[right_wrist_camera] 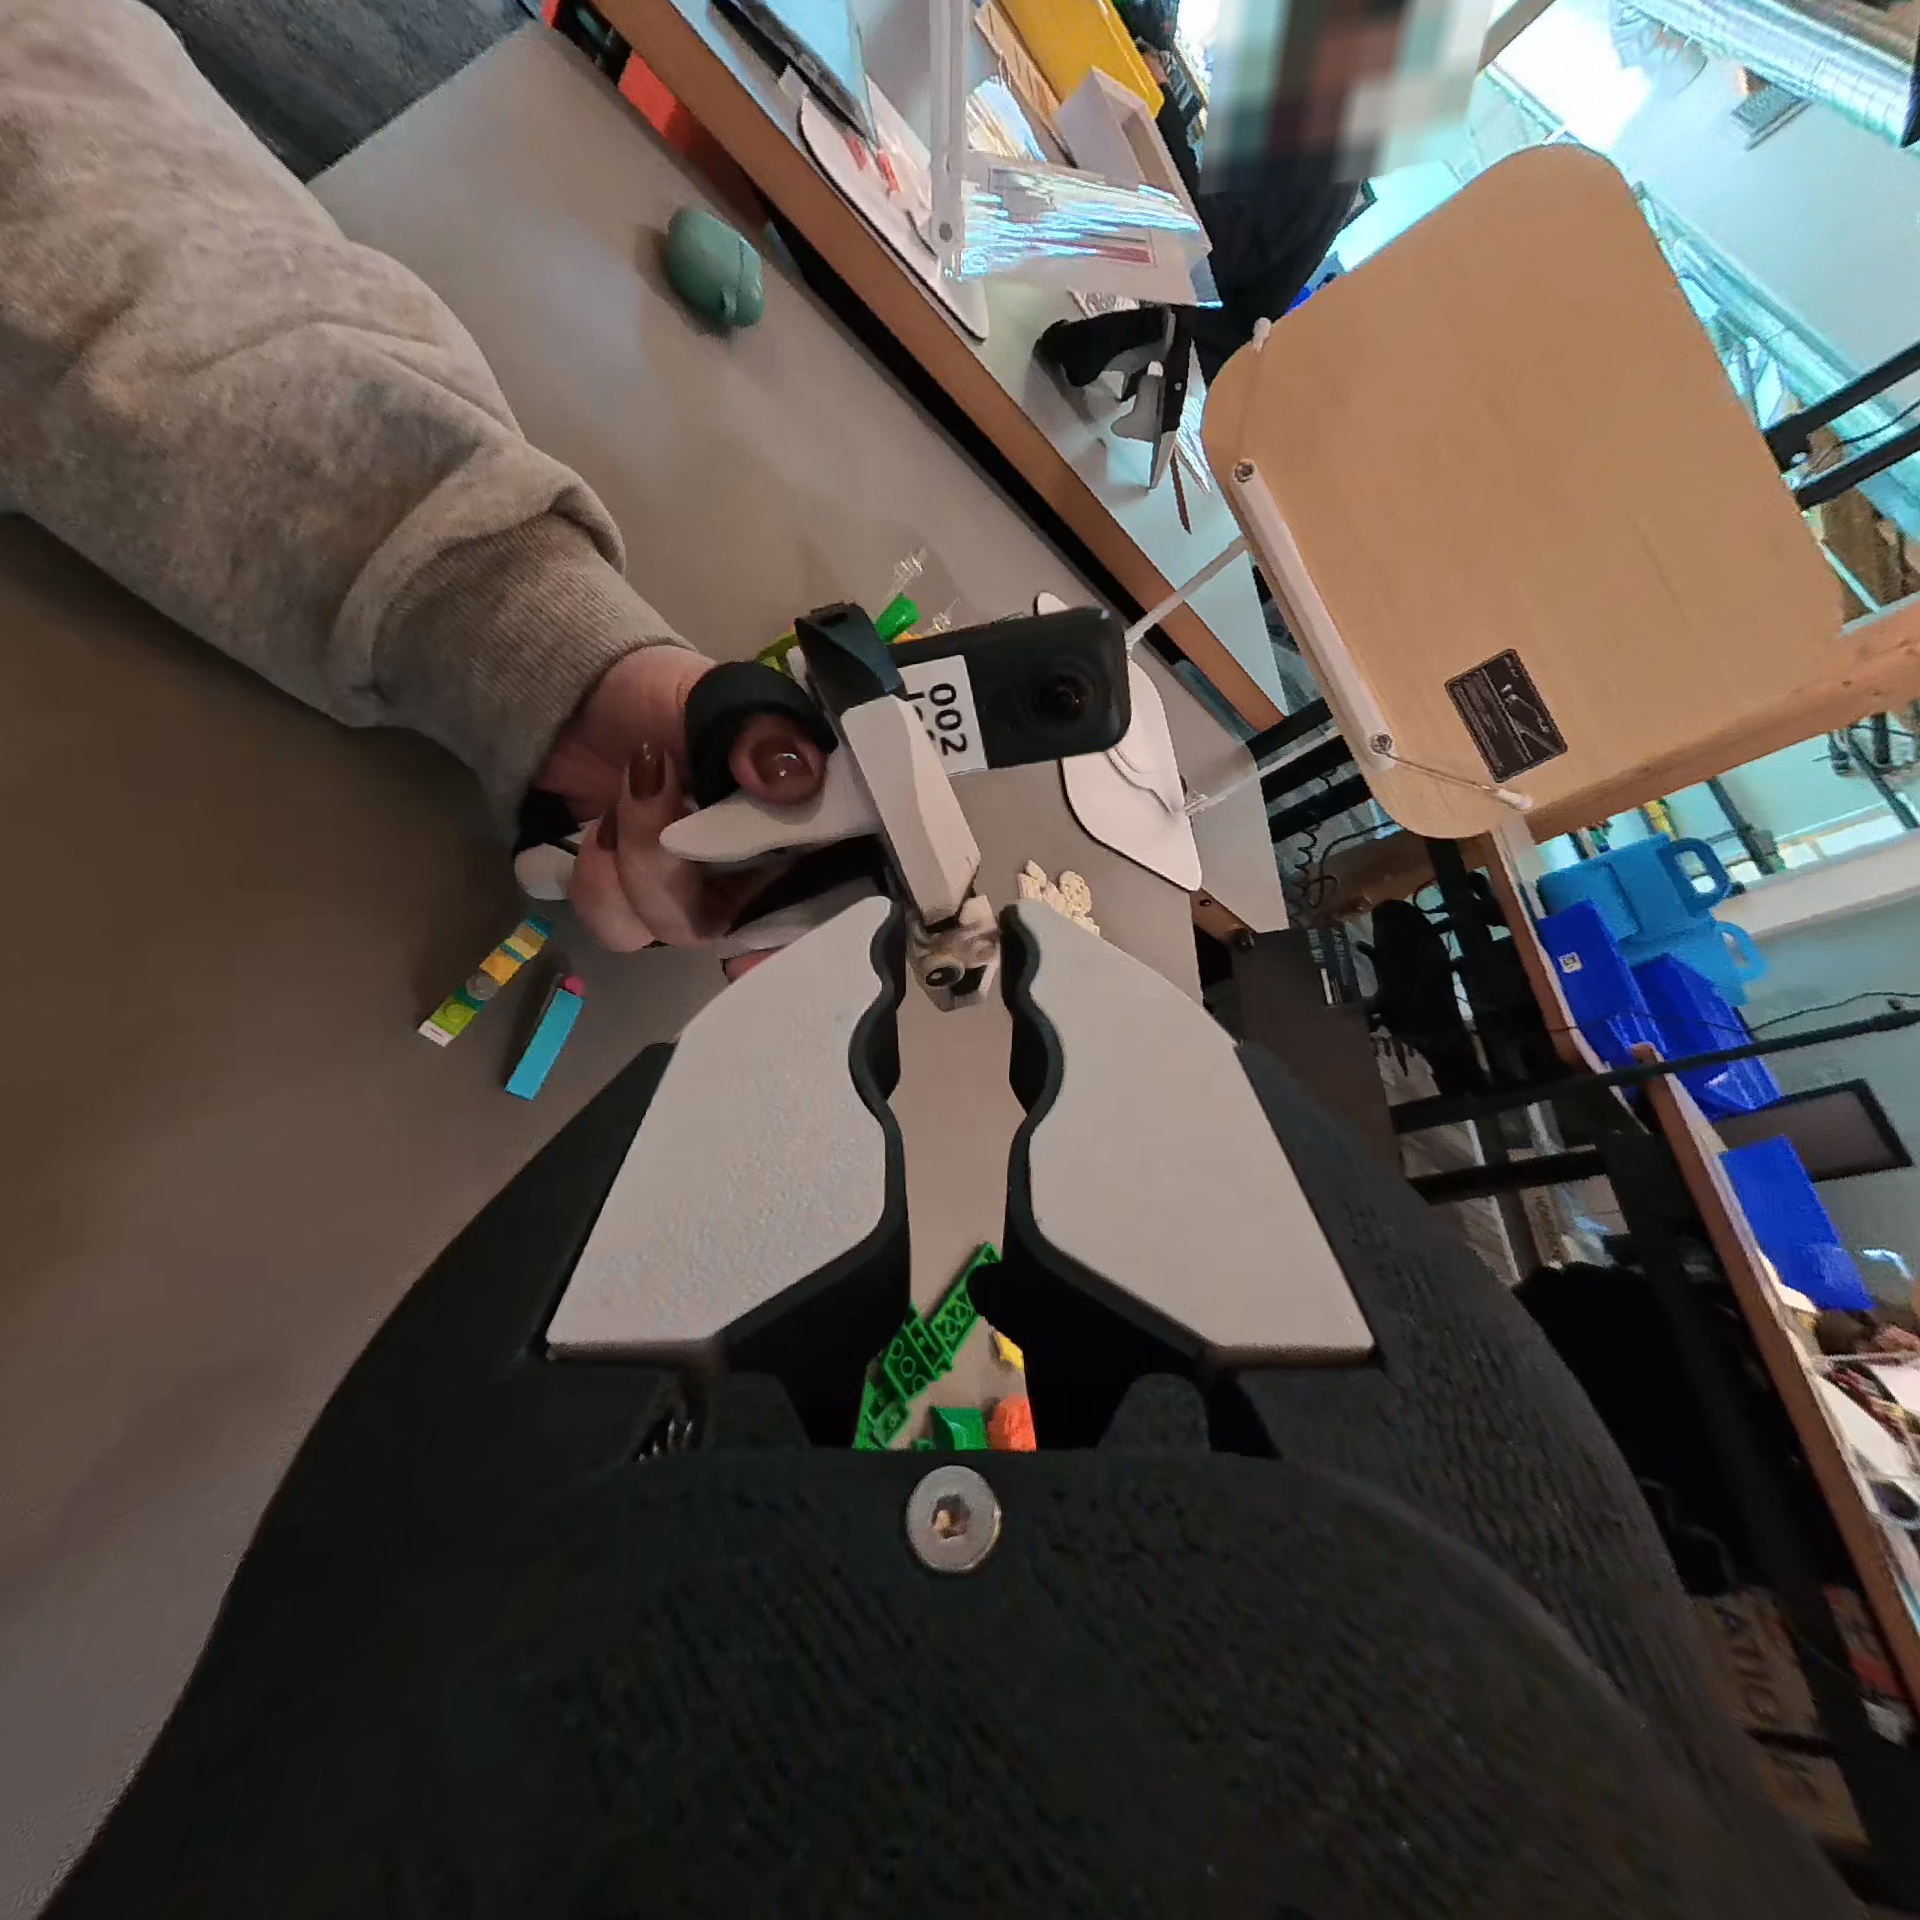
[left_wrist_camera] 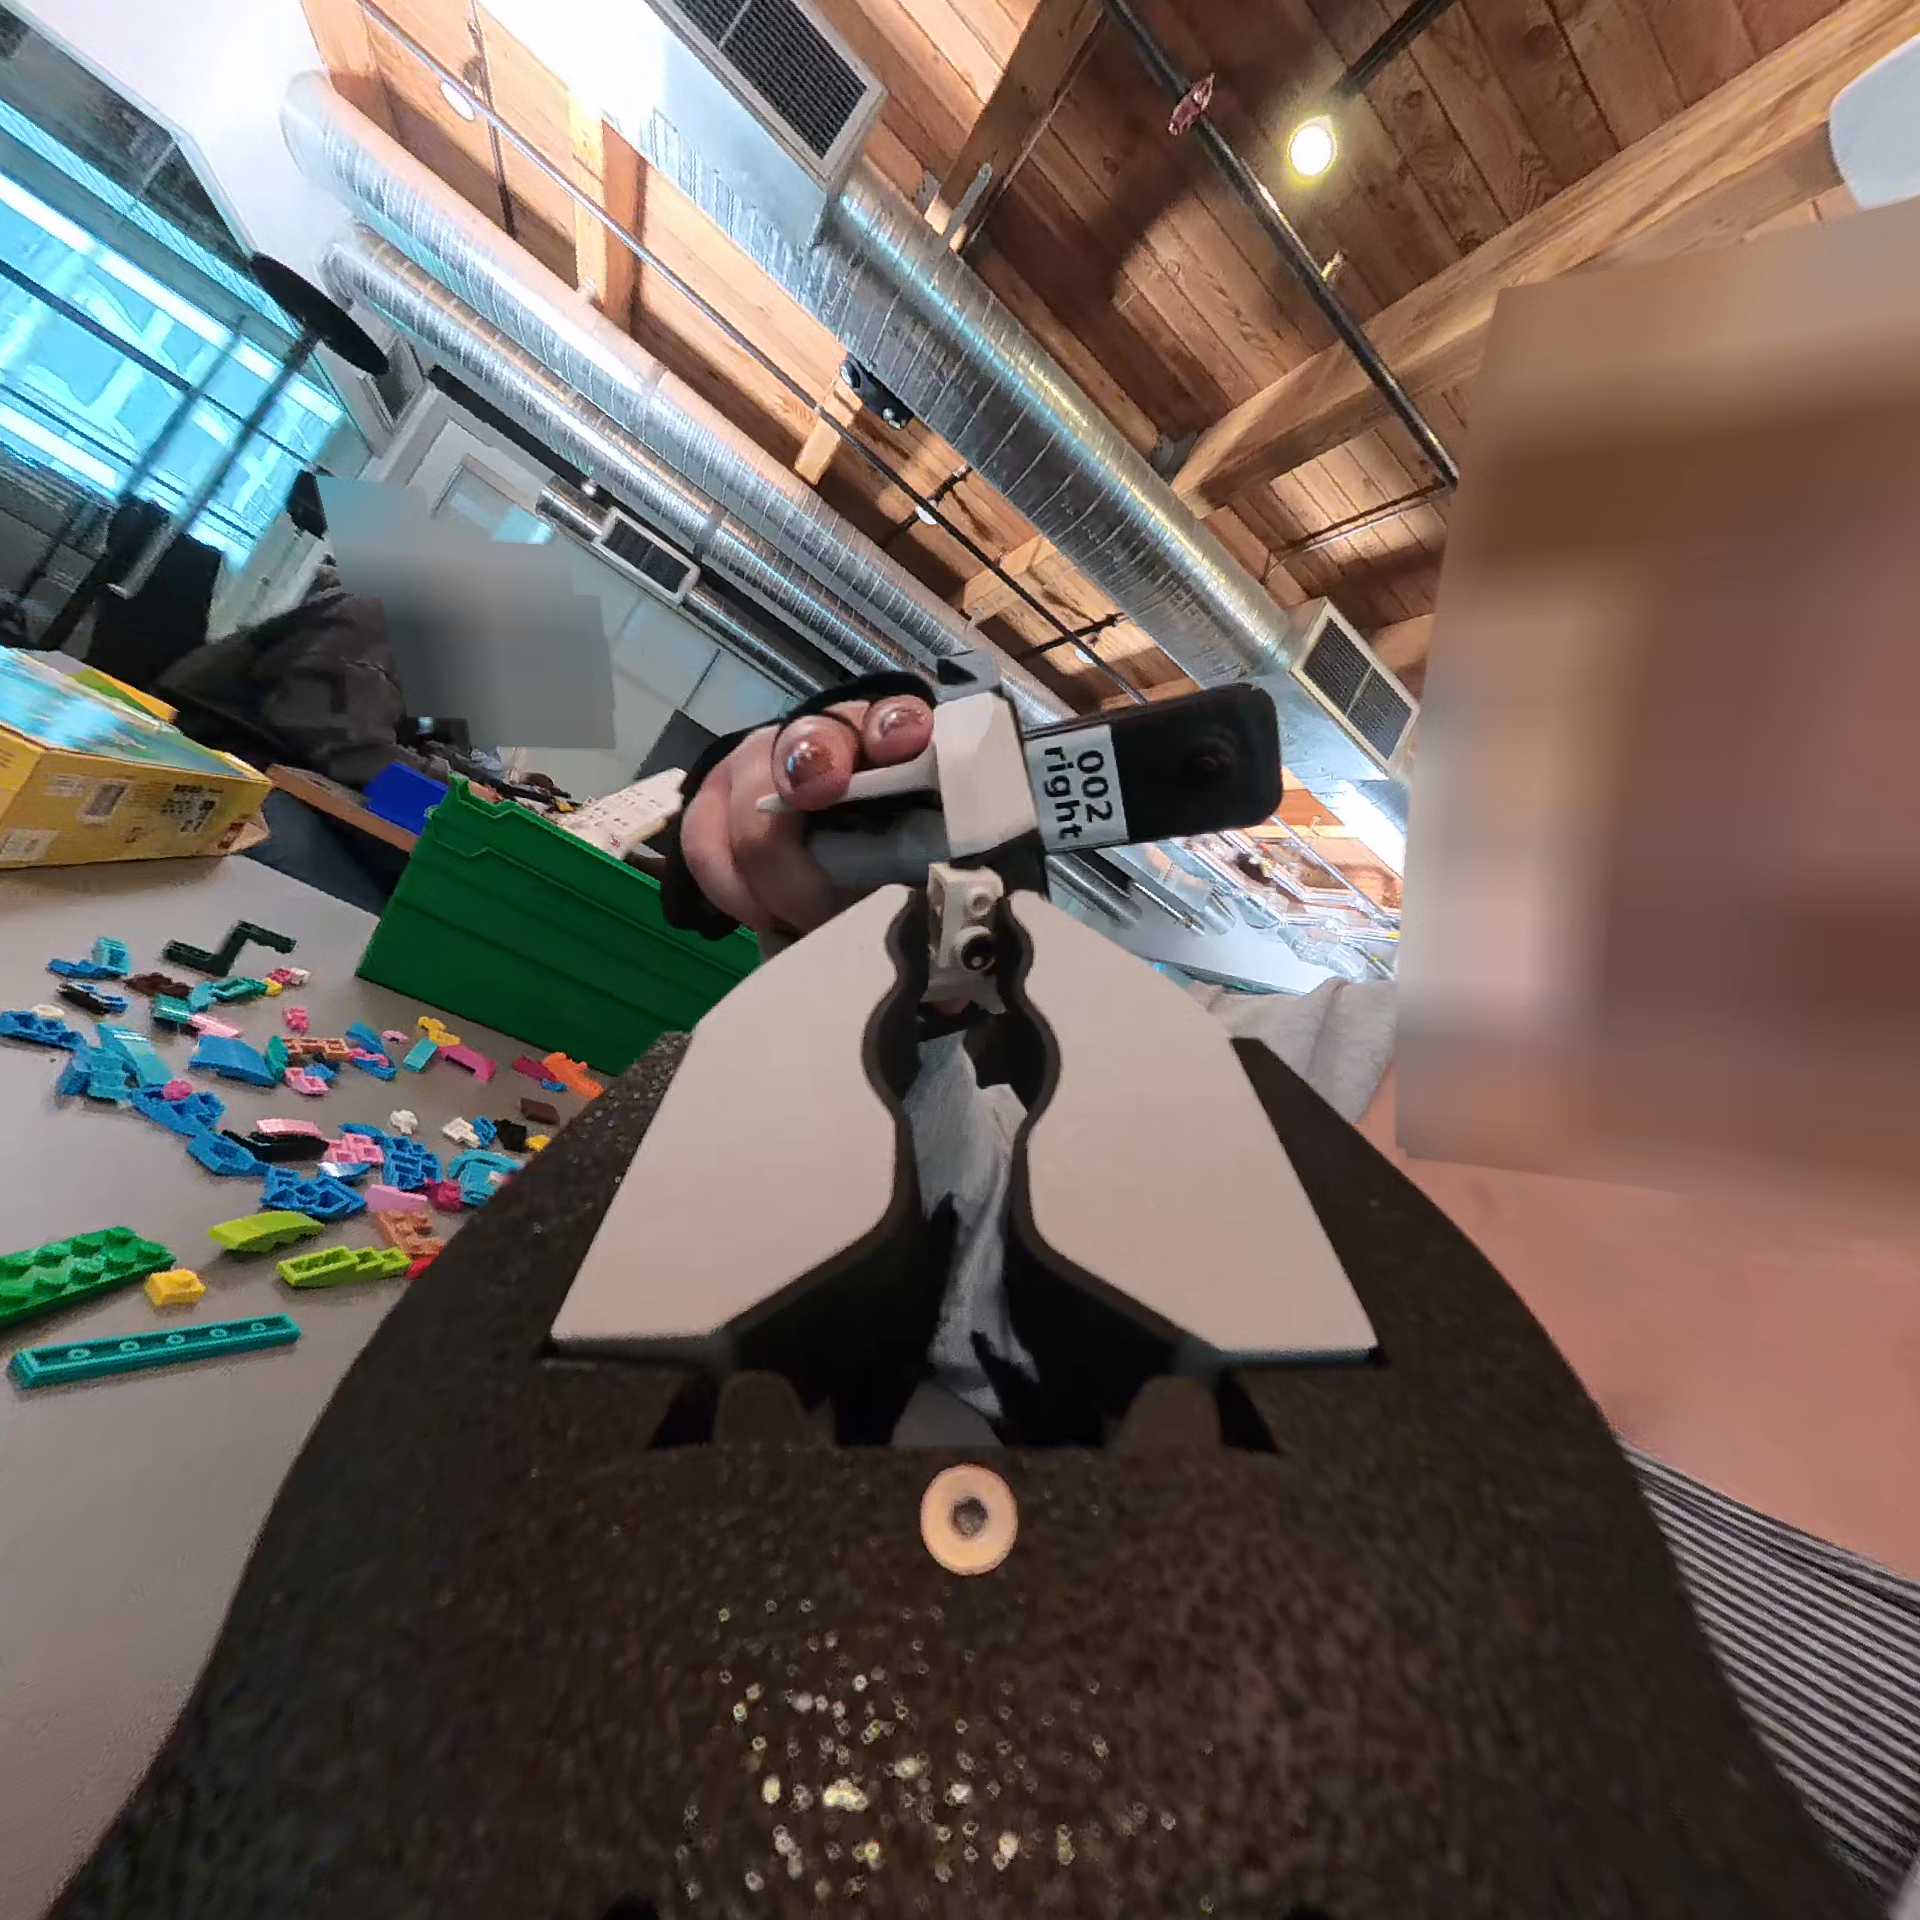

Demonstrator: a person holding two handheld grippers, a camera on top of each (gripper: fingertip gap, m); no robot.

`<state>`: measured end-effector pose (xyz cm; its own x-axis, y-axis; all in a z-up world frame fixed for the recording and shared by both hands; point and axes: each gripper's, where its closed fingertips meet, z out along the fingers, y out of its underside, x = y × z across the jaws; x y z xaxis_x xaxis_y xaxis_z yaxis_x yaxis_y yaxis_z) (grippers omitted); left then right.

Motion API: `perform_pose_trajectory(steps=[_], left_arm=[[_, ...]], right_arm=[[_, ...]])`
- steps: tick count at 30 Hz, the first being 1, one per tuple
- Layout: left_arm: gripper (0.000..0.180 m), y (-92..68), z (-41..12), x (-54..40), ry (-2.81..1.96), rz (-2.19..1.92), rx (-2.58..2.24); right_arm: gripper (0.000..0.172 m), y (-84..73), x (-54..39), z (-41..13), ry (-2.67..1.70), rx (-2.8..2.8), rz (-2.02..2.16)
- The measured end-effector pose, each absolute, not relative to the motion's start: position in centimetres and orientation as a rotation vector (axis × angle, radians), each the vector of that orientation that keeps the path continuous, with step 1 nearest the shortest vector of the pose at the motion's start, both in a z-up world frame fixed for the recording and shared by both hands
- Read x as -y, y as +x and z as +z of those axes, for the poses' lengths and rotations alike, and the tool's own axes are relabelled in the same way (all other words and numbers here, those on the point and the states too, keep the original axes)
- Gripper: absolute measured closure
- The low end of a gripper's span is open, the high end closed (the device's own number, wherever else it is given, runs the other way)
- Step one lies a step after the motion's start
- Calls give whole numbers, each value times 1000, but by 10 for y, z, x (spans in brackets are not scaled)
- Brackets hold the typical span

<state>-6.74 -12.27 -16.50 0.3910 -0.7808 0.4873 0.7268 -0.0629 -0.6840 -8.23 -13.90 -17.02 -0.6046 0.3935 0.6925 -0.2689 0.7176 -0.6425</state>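
In the left wrist view, a grey table point(left_wrist_camera: 156, 1507) at far left carries many loose bricks point(left_wrist_camera: 239, 1101) in blue, pink, green and teal, with a long teal plate point(left_wrist_camera: 156, 1349) nearest the camera. A yellow box point(left_wrist_camera: 94, 790) lies at the table's far edge, and a green bin point(left_wrist_camera: 540, 935) stands to the right of the bricks.

At the centre, the left gripper point(left_wrist_camera: 961, 930) has its fingers closed on a small white brick piece point(left_wrist_camera: 961, 920), which shows round studs on its side and is lifted well above the table. Both pads press on it. Just beyond, a hand point(left_wrist_camera: 769, 821) holds the other tool, whose tip reaches the same piece from the far side.

In the right wrist view, a grey sleeve point(right_wrist_camera: 260, 416) fills the upper left, and two small brick strips point(right_wrist_camera: 520, 997) (one yellow-green, one blue) lie on the table point(right_wrist_camera: 208, 1247) below it. At the centre, the right gripper point(right_wrist_camera: 951, 961) is clamped on the white piece point(right_wrist_camera: 956, 966), and the left tool's narrow tip meets the piece from above. Green bricks point(right_wrist_camera: 914, 1361) lie on the table under the jaws. Further right stand a wooden chair back point(right_wrist_camera: 1507, 499) and blue bins point(right_wrist_camera: 1662, 997).
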Motion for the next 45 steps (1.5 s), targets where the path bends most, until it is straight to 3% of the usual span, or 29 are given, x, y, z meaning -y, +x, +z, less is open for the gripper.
perform_pose_trajectory(steps=[5, 9, 15, 20, 25, 27, 32, 39, 45], left_arm=[[147, -90, -161, 117, -1059, -813, -6], [150, -110, -155, 124, -1038, -196, 26], [163, -97, -150, 132, -1006, 339, -73], [163, -101, -151, 131, -1013, 335, -41], [163, -108, -150, 131, -1015, 326, 0], [163, -106, -151, 130, -1022, 323, -7], [162, -104, -152, 128, -1033, 332, -23], [164, -101, -139, 135, -984, 281, 20], [165, -75, -136, 131, -976, 329, -80]], right_arm=[[156, -106, 105, -158, -282, 1923, 890], [156, -168, 80, -166, -620, 1933, 1024], [156, -284, 112, -254, -925, 2330, 938], [156, -332, 125, -298, -1144, 2471, 826], [155, -344, 126, -314, -1194, 2488, 771], [148, -345, 126, -313, -1226, 2451, 821], [136, -334, 114, -276, -1298, 2213, 1071], [144, -263, 87, -168, -1170, 1609, 1425], [146, -256, 124, -208, -1106, 1849, 1320]])
